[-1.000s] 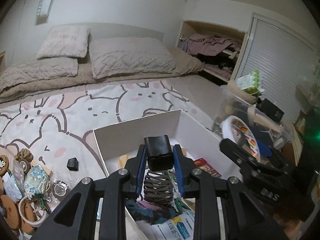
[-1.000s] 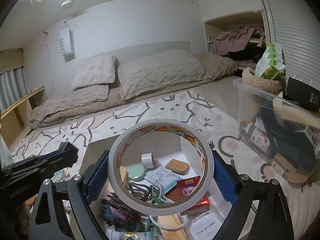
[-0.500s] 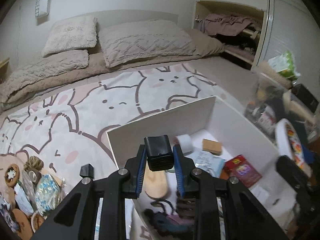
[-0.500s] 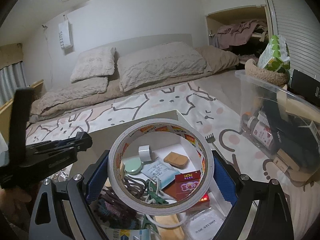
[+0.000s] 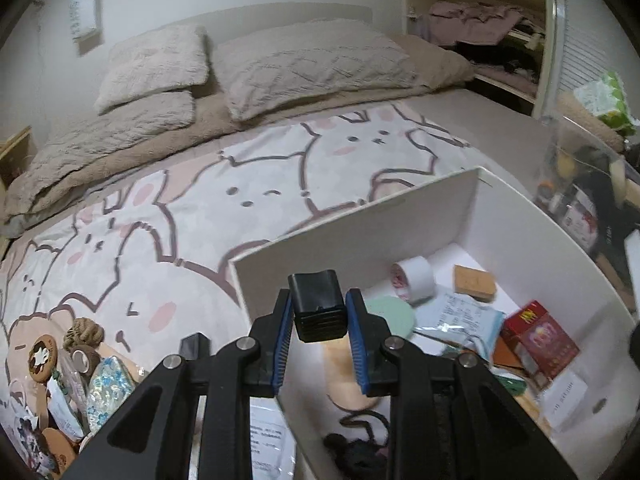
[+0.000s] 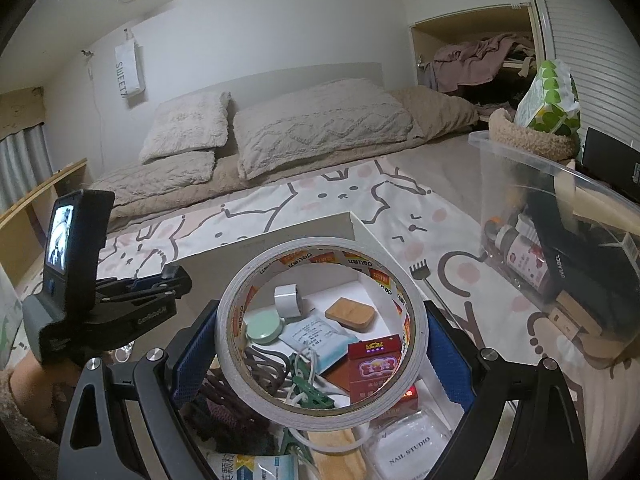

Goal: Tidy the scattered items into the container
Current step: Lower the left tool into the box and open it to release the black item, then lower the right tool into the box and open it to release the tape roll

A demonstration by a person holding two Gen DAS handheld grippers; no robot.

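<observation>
A white open box (image 5: 400,216) stands on the bunny-print bed cover and holds several items: a small tape roll (image 5: 414,280), a green disc, a tan block, a red packet (image 5: 538,336). My left gripper (image 5: 320,316) is shut on a small black ribbed cap (image 5: 318,306), held over the box's near-left corner. My right gripper (image 6: 320,348) is shut on a large roll of white tape (image 6: 320,340), held upright over the box (image 6: 280,240). The left gripper also shows in the right wrist view (image 6: 172,276), at the box's left edge.
Scattered trinkets, packets and a rope knot (image 5: 82,334) lie on the cover left of the box. A clear plastic bin (image 6: 560,240) full of bottles stands to the right. A small rake-shaped tool (image 6: 420,270) lies between box and bin. Pillows lie at the far end.
My left gripper with the black cap has shifted left, from above the box's middle to its near-left corner. The right gripper holds the tape roll over the box, almost unmoved.
</observation>
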